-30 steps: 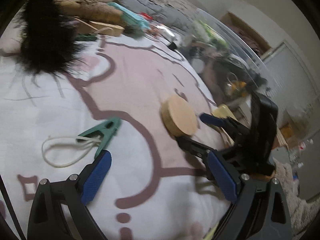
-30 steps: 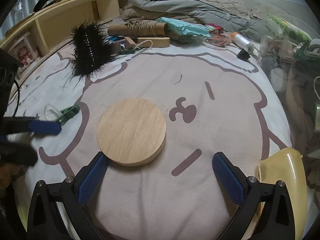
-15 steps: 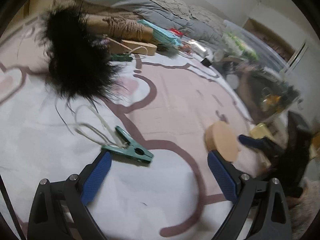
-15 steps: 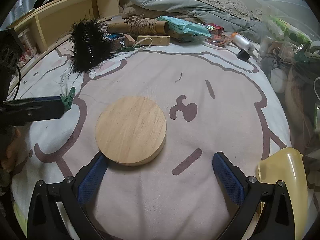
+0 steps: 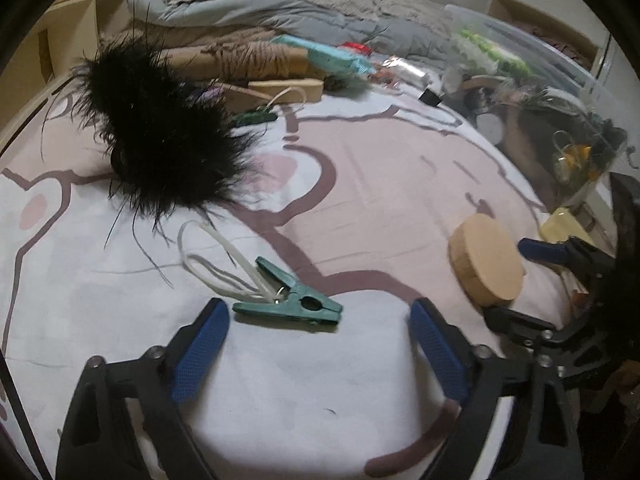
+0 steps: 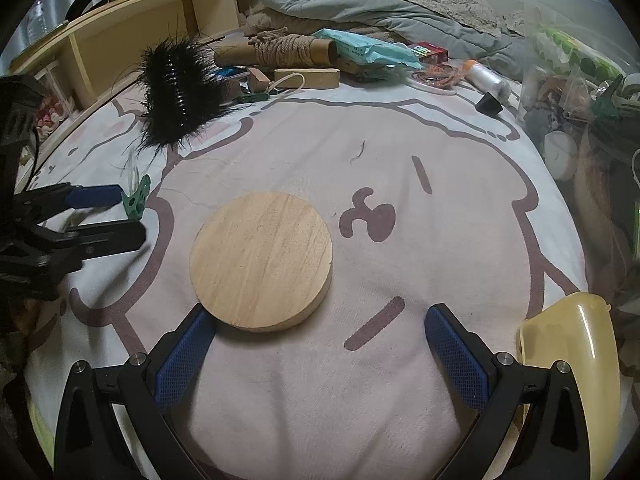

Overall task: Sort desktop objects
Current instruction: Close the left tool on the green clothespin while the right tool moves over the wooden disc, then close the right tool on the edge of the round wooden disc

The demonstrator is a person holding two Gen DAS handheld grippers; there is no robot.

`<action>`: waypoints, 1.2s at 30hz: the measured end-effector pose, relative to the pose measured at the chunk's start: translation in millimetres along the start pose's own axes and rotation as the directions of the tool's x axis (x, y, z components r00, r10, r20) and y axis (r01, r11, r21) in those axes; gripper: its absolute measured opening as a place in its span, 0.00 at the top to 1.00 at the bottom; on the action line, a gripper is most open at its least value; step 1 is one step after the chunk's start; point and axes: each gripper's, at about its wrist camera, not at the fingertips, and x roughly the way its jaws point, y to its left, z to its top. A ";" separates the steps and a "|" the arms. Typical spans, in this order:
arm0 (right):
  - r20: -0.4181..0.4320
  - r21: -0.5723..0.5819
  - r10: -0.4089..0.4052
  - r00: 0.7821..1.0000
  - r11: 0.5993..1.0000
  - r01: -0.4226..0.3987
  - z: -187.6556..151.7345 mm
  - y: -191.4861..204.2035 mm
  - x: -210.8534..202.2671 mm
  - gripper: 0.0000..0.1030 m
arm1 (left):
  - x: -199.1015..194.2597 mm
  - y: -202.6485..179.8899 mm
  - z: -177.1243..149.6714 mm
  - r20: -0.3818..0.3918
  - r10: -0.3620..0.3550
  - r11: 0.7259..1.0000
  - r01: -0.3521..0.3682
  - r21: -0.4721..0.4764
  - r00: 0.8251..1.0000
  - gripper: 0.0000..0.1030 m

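A green clothes peg (image 5: 292, 306) with a white cord loop lies on the pink-and-white cartoon bedsheet (image 5: 360, 168). It sits just ahead of my left gripper (image 5: 318, 320), between the two blue pads. The jaws are closing and neither pad touches the peg. From the right wrist view, the left gripper (image 6: 124, 216) reaches in from the left edge with the peg (image 6: 138, 200) at its tips. A round wooden disc (image 6: 262, 258) lies flat in front of my right gripper (image 6: 316, 316), which is open, its left fingertip close to the disc's near edge. The disc (image 5: 486, 262) also shows at the right of the left wrist view.
A black feather tuft (image 6: 180, 88) lies at the back left. Behind it are a rope-wound cardboard tube (image 6: 288, 50), a wooden block (image 6: 306, 78) and a teal packet (image 6: 364, 50). A clear bin of clutter (image 6: 580, 80) stands right, a yellow plastic piece (image 6: 572, 352) near right, a wooden shelf (image 6: 120, 40) left.
The left gripper has swung round so the green peg now lies between its fingertips, and its fingers stand a little closer together. The right gripper and the disc have not moved.
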 end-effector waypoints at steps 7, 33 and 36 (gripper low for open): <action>-0.002 0.014 0.008 1.000 1.000 -0.008 0.9 -1.2 -2.0 0.00 | -2.8 -2.8 -2.5 0.012 0.030 0.999 -0.031 0.025 0.999 0.24; 0.071 0.003 0.055 0.996 0.998 -0.056 15.6 21.1 -9.1 0.32 | -9.1 1.0 -4.2 0.049 0.013 1.000 -0.014 0.019 0.999 0.47; 0.068 0.016 0.068 0.995 0.997 -0.069 15.6 18.2 -7.9 0.32 | -9.2 0.9 -4.3 0.052 0.014 1.000 -0.015 0.019 0.999 0.47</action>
